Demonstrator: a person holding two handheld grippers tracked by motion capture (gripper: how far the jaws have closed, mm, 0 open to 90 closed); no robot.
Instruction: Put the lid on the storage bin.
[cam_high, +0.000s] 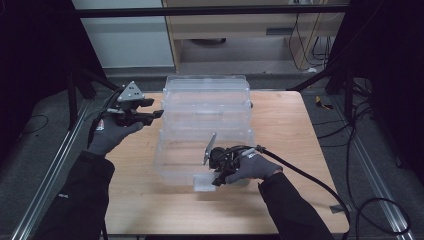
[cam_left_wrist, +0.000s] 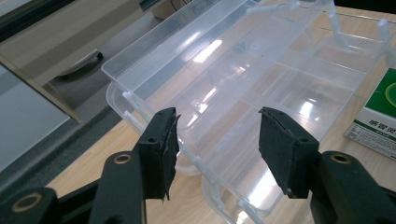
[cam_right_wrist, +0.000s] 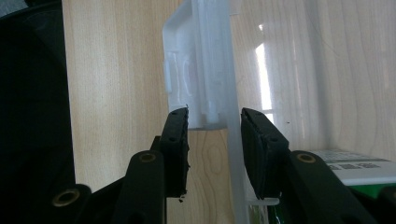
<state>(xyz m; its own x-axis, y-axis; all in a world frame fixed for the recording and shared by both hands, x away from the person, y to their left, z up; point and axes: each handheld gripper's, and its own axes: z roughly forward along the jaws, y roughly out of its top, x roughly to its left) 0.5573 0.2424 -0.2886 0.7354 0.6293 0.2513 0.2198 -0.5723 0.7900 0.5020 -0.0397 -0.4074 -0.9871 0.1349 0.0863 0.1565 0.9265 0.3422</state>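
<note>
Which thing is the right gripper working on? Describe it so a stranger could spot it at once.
On the wooden table lies a big clear plastic organiser box, opened out flat. At the middle of its near edge sits a small frosted white latch tab, where the right gripper has its jaws on either side. It juts out cloudy, unlike the clear divided compartments.

clear organiser box (cam_high: 206, 131) blocks table (cam_high: 295, 130) centre; right side free

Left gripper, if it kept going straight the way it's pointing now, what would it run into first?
Most likely the clear plastic organizer box. The left gripper is open with nothing between its jaws, and it points at the box's near rim and divided compartments. How far off the rim lies is hard to judge.
</note>
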